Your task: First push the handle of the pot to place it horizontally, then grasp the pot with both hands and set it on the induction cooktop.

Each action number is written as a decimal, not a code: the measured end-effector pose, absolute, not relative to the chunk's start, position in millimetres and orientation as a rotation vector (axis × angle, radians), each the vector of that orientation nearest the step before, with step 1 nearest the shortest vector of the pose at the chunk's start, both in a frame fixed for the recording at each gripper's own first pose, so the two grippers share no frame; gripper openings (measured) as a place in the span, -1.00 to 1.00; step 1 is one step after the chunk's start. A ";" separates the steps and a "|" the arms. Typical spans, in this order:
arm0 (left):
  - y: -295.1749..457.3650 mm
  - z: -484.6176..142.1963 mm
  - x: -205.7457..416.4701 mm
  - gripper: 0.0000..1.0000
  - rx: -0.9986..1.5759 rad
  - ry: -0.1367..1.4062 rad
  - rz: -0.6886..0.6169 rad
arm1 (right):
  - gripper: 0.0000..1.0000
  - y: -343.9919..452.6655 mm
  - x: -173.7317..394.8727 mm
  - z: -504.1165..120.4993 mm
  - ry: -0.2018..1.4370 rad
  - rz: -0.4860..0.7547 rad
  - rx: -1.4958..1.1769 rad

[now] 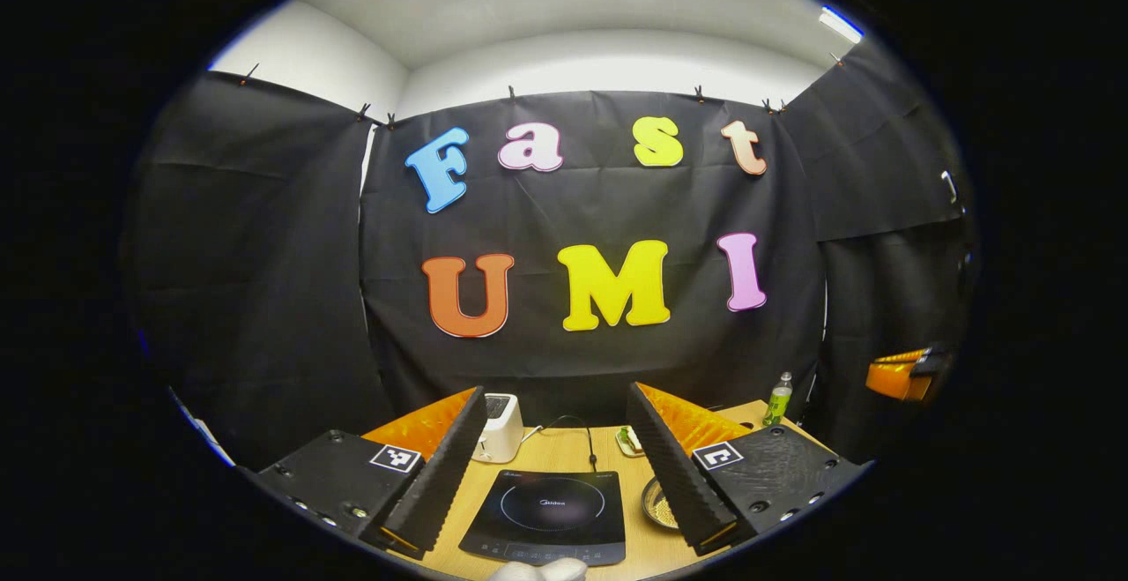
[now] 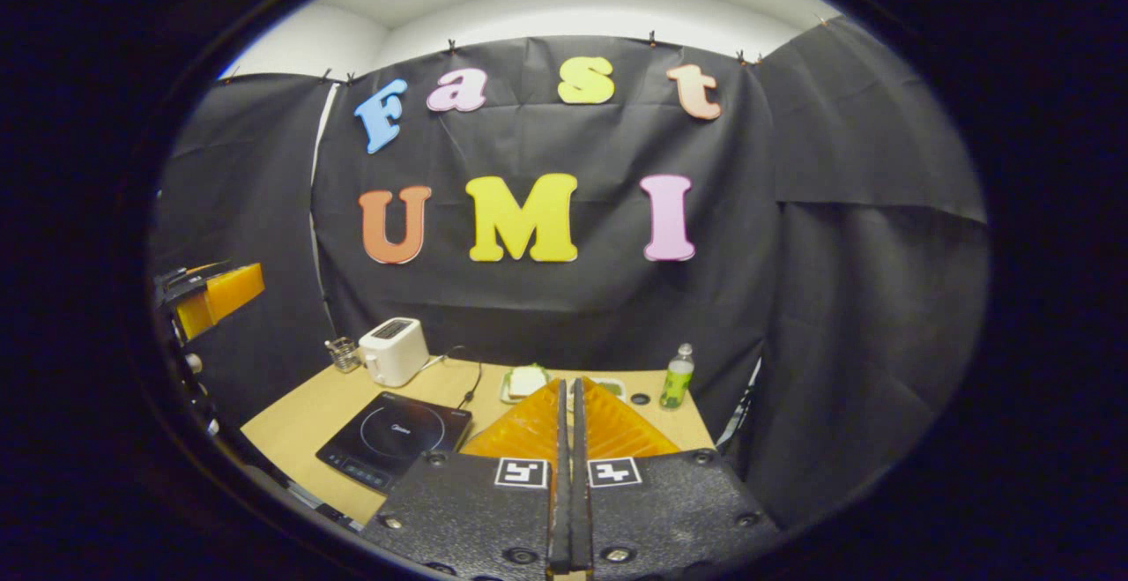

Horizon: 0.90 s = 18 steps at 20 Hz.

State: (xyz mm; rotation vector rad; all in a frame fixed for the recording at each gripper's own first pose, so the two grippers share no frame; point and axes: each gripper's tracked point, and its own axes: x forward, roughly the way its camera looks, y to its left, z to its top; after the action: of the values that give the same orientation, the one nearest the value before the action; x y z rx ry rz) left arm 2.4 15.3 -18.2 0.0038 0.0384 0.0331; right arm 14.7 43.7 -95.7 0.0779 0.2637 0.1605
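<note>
In the left gripper view the black induction cooktop (image 1: pixel 546 510) lies on the wooden table (image 1: pixel 564 453), straight ahead between my fingers. My left gripper (image 1: pixel 557 391) is open, held above the table's near edge. Part of the metal pot's rim (image 1: pixel 657 503) peeks out to the right of the cooktop; my right finger (image 1: pixel 674 466) hides the rest, handle included. In the right gripper view my right gripper (image 2: pixel 568 383) is shut with nothing between its fingers. The cooktop (image 2: pixel 397 440) sits below and to its left.
A white toaster (image 1: pixel 500 427) (image 2: pixel 394 350) stands behind the cooktop, its cord trailing across the table. A small plate with food (image 1: pixel 629 440) (image 2: pixel 527 381) and a green bottle (image 1: pixel 778 398) (image 2: pixel 677 376) are at the back. A glass (image 2: pixel 344 353) stands beside the toaster.
</note>
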 end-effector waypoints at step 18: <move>55.2 -51.5 -11.4 0.92 0.038 0.089 0.122 | -0.93 175.5 18.7 -335.3 0.722 0.399 -0.010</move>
State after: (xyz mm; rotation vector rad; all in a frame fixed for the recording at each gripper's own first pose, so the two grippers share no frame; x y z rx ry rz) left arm -11.4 55.2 -51.5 0.0377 0.0887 0.1221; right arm 18.7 175.5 -335.3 -0.0100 0.7218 0.3993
